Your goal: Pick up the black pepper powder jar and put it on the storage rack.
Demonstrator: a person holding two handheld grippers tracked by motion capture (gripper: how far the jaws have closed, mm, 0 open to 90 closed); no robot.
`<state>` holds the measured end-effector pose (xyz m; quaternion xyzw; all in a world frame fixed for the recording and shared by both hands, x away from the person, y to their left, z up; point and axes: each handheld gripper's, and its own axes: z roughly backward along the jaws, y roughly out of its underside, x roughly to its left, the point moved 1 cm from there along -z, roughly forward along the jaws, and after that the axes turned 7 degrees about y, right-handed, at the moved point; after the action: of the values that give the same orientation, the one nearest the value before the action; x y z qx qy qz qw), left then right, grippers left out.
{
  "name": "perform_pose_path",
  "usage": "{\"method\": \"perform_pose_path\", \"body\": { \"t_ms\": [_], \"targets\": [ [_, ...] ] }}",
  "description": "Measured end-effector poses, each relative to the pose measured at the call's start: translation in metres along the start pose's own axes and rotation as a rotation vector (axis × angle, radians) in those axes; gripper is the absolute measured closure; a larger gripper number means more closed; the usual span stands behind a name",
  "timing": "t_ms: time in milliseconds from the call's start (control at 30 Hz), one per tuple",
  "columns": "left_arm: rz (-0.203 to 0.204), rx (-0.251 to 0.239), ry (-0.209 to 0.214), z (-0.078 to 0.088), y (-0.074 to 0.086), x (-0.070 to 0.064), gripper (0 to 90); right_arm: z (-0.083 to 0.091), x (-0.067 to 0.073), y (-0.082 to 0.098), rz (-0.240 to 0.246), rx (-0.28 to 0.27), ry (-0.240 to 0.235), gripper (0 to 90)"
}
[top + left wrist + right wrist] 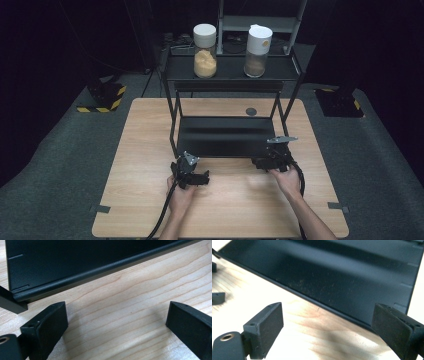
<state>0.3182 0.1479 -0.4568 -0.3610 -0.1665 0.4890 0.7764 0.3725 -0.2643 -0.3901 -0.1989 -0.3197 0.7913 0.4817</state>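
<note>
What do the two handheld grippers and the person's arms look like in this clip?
Both the left gripper and right gripper are black, each topped by a grey three-cornered plate and trailing a thick black cable. Their jaws end in flat, blocky black pads with small screw holes. The forearms are bare, without sleeves.

A wooden bench carries a black two-level rack. On the rack's upper shelf stand two white-lidded jars: the left jar holds a pale orange filling, the right jar a brown one. The left tool and the right tool rest low at the front edge of the lower shelf, each in one hand.
</note>
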Motion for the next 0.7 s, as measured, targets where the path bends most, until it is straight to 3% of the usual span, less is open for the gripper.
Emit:
{"method": "perform_pose_path", "body": {
  "t_ms": [700],
  "targets": [
    [0.000,0.000,-0.001,0.000,0.000,0.000,3.7,-0.026,0.019,0.038,0.005,0.033,0.073,7.7]
  ]
}}
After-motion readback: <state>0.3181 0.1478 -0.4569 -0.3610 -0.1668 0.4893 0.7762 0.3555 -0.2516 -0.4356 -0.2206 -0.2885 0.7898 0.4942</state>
